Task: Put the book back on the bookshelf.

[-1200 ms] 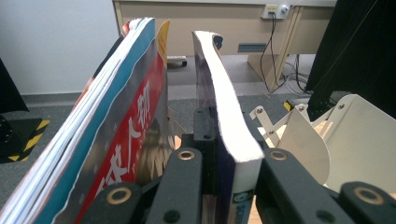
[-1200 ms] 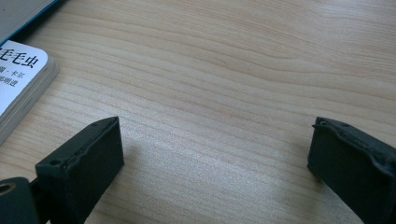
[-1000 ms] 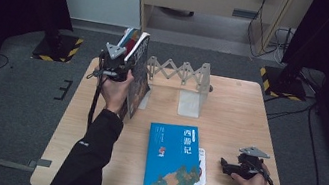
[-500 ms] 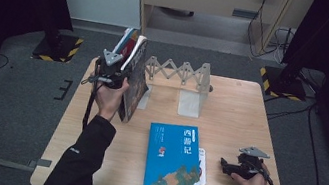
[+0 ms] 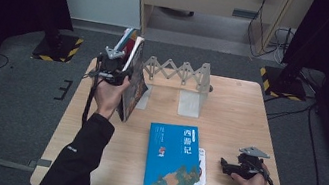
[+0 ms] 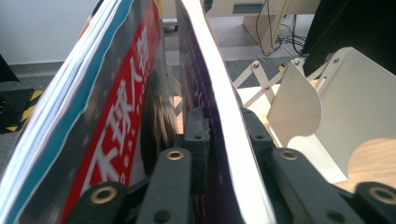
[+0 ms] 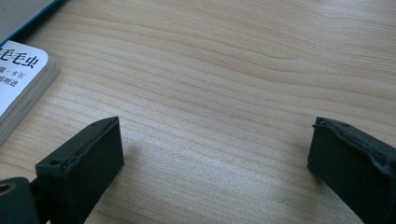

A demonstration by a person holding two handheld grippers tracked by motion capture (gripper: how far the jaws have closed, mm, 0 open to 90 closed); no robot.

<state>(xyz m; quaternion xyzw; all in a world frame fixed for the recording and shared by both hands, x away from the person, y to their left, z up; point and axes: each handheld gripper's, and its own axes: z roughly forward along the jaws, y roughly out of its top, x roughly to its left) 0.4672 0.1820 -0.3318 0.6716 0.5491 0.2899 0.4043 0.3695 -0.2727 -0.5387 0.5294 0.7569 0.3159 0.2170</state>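
Several upright books [image 5: 131, 74] lean at the left end of a white folding book rack [image 5: 178, 72]. My left gripper [image 5: 116, 70] is at their near edge. In the left gripper view, a purple-covered book with white pages [image 6: 219, 93] stands between the jaws of the left gripper [image 6: 226, 121]. The jaws have just been opening and hold it loosely. A red-covered book [image 6: 126, 107] leans beside it. My right gripper [image 5: 228, 166] rests on the table at the near right. In the right gripper view, the right gripper [image 7: 212, 144] is open with bare wood between its jaws.
A blue book [image 5: 175, 160] lies flat at the near middle of the wooden table [image 5: 239, 115]. A small white book [image 7: 18, 79] lies under its right edge. The rack's white end plates [image 6: 308, 98] stand to the right of the upright books.
The left hand and forearm have shifted slightly at the upright books. The right hand has stayed in place.
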